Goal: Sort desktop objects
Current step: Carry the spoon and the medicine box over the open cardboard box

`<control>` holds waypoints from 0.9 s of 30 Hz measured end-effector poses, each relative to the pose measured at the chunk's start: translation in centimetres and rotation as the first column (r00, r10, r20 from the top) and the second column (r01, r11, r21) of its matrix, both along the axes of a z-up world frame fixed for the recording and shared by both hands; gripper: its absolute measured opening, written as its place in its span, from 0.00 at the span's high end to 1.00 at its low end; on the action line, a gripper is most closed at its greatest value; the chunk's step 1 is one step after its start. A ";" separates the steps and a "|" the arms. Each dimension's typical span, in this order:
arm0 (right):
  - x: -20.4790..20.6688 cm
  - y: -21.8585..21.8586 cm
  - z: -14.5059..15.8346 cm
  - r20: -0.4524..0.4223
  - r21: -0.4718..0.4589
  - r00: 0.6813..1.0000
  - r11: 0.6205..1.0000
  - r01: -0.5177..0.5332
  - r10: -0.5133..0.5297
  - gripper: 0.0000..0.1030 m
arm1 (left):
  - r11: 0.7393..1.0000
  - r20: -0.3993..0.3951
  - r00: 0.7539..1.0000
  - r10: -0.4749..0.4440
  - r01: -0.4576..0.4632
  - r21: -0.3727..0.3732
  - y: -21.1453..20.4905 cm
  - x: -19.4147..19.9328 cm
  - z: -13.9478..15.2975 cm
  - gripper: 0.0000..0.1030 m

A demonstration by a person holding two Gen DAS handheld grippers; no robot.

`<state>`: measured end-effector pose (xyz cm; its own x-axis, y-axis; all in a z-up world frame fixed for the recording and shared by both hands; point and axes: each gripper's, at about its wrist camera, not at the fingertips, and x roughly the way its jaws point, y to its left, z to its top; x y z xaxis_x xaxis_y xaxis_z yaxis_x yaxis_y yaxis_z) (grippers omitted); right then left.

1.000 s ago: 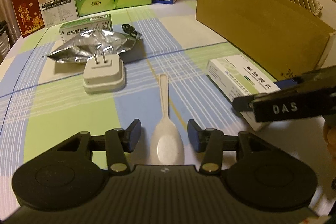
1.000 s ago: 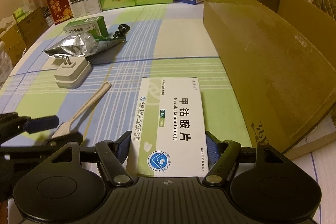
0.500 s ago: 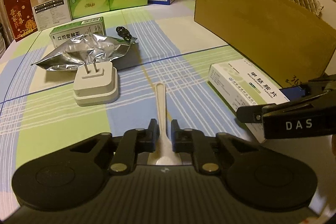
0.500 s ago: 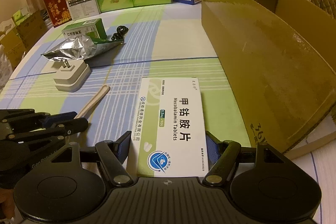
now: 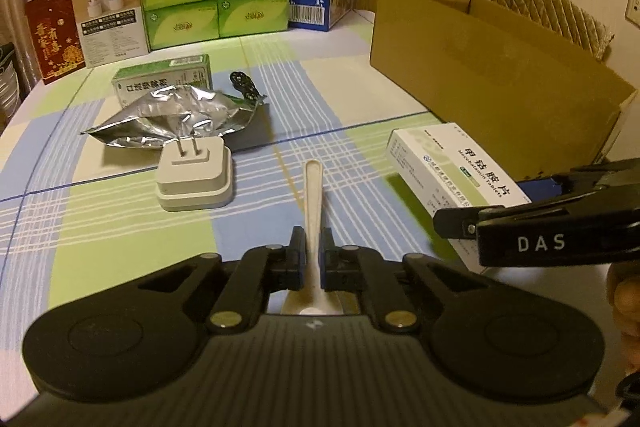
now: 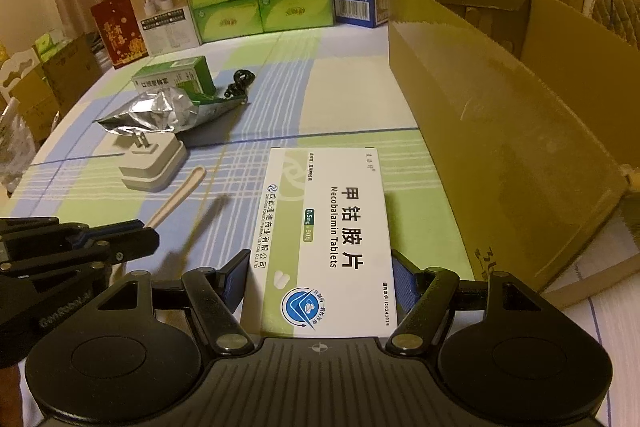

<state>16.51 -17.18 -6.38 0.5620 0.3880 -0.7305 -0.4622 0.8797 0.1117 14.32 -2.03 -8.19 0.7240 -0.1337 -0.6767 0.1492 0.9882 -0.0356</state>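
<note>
Grip status: left gripper (image 5: 311, 263) clamps the spoon (image 5: 313, 195) at its neck, handle pointing far; light, stiff, slippery. Right gripper (image 6: 320, 277) straddles the tablet box (image 6: 326, 239), contact unclear. Cardboard box (image 6: 500, 131) lies right.

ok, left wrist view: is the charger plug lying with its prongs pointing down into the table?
No, the white charger plug lies on its back on the tablecloth, its two metal prongs sticking up.
</note>
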 end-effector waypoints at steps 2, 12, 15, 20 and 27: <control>-0.4 -0.1 0.7 0.012 -0.001 1.000 1.000 -0.004 0.004 0.34 | 1.000 0.003 1.000 0.010 -0.010 -0.003 0.1 -0.5 0.6 0.96; -3.5 -2.3 6.0 0.072 0.029 0.997 0.999 -0.020 0.018 0.34 | 0.994 0.020 0.996 0.087 -0.086 -0.066 -1.2 -3.5 4.5 0.96; -4.0 -3.3 8.5 0.110 0.047 0.994 0.999 -0.023 0.018 0.34 | 0.994 0.037 0.996 0.084 -0.081 -0.079 -2.3 -4.1 6.2 0.96; -3.8 -6.0 12.3 0.165 0.067 0.986 0.998 -0.003 -0.009 0.34 | 0.997 0.083 0.995 0.051 -0.046 -0.068 -4.8 -4.5 9.7 0.96; -1.4 -11.2 15.2 0.201 0.057 0.978 0.997 0.048 -0.058 0.34 | 0.998 0.133 0.991 -0.017 0.025 -0.060 -9.7 -3.5 13.7 0.96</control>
<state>15.13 -28.35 8.84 0.7166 0.3878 -0.5797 -0.4327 0.8991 0.0665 10.77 -11.71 5.53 0.8031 -0.1879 -0.5654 0.1770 0.9814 -0.0747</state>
